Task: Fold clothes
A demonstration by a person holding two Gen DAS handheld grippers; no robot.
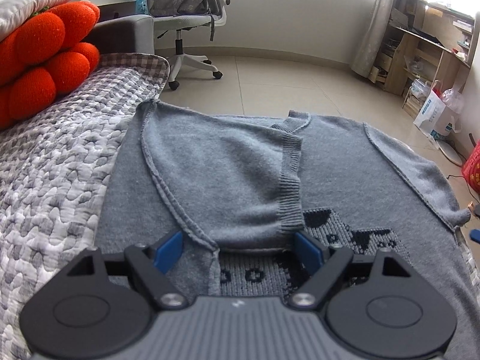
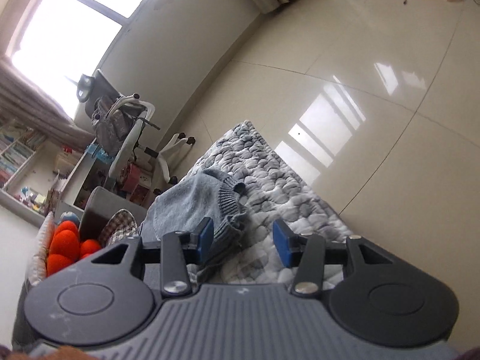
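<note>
A grey knit sweater [image 1: 345, 174] lies spread flat on the quilted bed, with a dark pattern across its chest. One sleeve [image 1: 228, 180] is folded over the body, its ribbed cuff [image 1: 291, 186] pointing toward me. My left gripper [image 1: 238, 250] hovers at the near end of that folded sleeve. Its blue pads [image 1: 168, 250] stand wide apart on either side of the cloth without pressing it. In the right wrist view, which is rolled sideways, the other sleeve's ribbed cuff [image 2: 231, 210] lies bunched on the quilt. My right gripper [image 2: 244, 241] is half open; the cuff is beside its left pad [image 2: 205, 237] and not pinched.
Orange plush cushions [image 1: 45, 60] and a pillow sit at the bed's left end against a grey headboard. The quilt [image 2: 288, 186] ends at the bed's edge, with tiled floor [image 1: 270, 81] beyond. An office chair [image 1: 189, 24] stands by the desk, and wooden shelves [image 1: 420, 54] and bags line the right wall.
</note>
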